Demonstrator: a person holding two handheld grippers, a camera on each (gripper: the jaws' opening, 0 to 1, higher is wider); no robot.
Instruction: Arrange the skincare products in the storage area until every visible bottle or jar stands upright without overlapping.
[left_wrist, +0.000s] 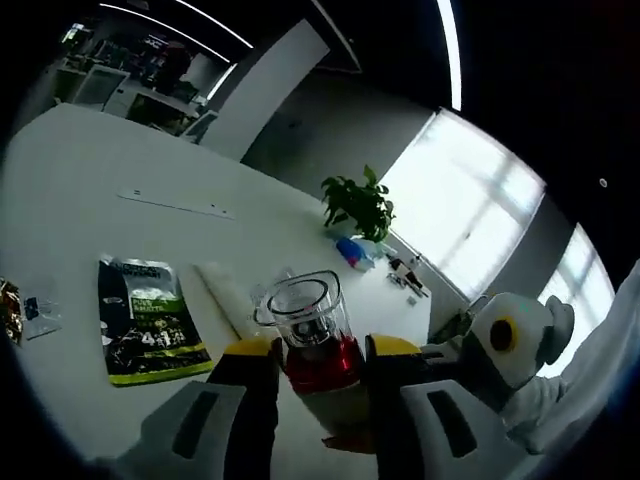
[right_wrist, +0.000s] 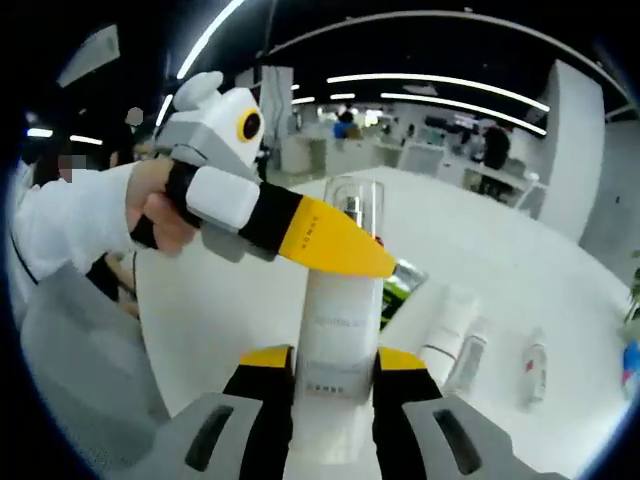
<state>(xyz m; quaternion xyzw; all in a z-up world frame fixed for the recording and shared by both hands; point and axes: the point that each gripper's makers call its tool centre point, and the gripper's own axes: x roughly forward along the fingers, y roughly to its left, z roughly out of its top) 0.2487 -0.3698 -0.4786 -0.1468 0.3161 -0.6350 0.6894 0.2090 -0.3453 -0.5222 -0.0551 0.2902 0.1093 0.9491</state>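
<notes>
In the left gripper view a green pouch (left_wrist: 150, 320) is lying on the table (left_wrist: 90, 170), and the left gripper (left_wrist: 322, 362) is clamping a clear-capped bottle (left_wrist: 312, 335). In the right gripper view the right gripper (right_wrist: 335, 362) is gripping the same bottle's white body, with tubes (right_wrist: 455, 340) lying to the right.

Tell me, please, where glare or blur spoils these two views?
Left gripper view: the windows are blown out white, while the bottle between the jaws stays sharp. Right gripper view: ceiling lights streak and curve with the fisheye, and the far desks look soft.
</notes>
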